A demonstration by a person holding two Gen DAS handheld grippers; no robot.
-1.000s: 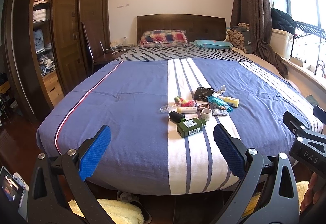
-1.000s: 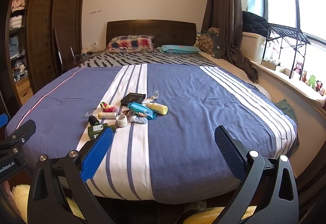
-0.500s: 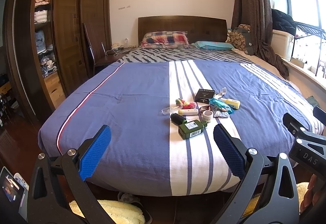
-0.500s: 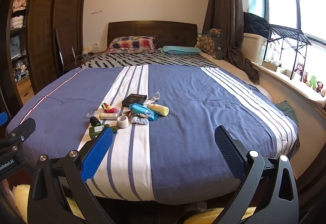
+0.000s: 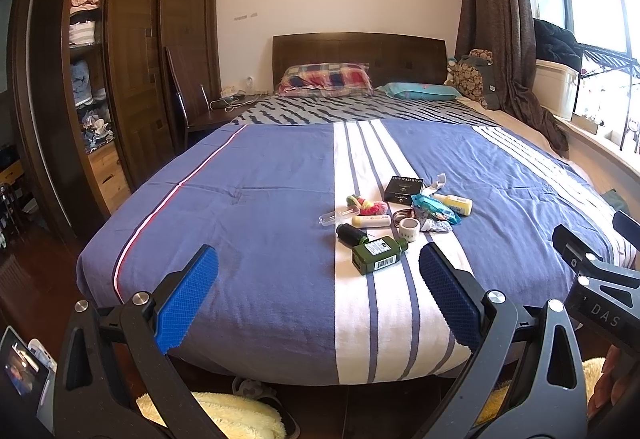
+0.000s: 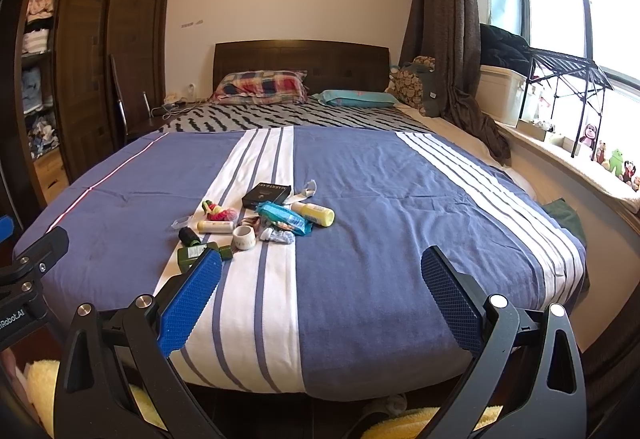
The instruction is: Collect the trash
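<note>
A cluster of small items lies on the bed's white stripe: a green bottle (image 5: 378, 254), a black cap (image 5: 351, 234), a tape roll (image 5: 409, 228), a black box (image 5: 404, 189), a blue wrapper (image 5: 434, 208), a yellow tube (image 5: 454, 204) and a pink-green scrunchie (image 5: 366, 205). My left gripper (image 5: 318, 281) is open at the foot of the bed, short of the green bottle. My right gripper (image 6: 320, 281) is open too, right of the same pile, where the blue wrapper (image 6: 284, 217) and tape roll (image 6: 244, 237) show. Neither holds anything.
The blue striped bedspread (image 5: 248, 207) covers a wide bed with pillows (image 5: 324, 79) at the headboard. A dark wardrobe (image 5: 120, 79) stands left, a curtain (image 6: 444, 39) and window sill with toys (image 6: 612, 159) right. Yellow slippers (image 5: 228, 413) lie on the floor below.
Both grippers have drifted slightly forward and up toward the bed; the items sit a little lower in view. Both stay open.
</note>
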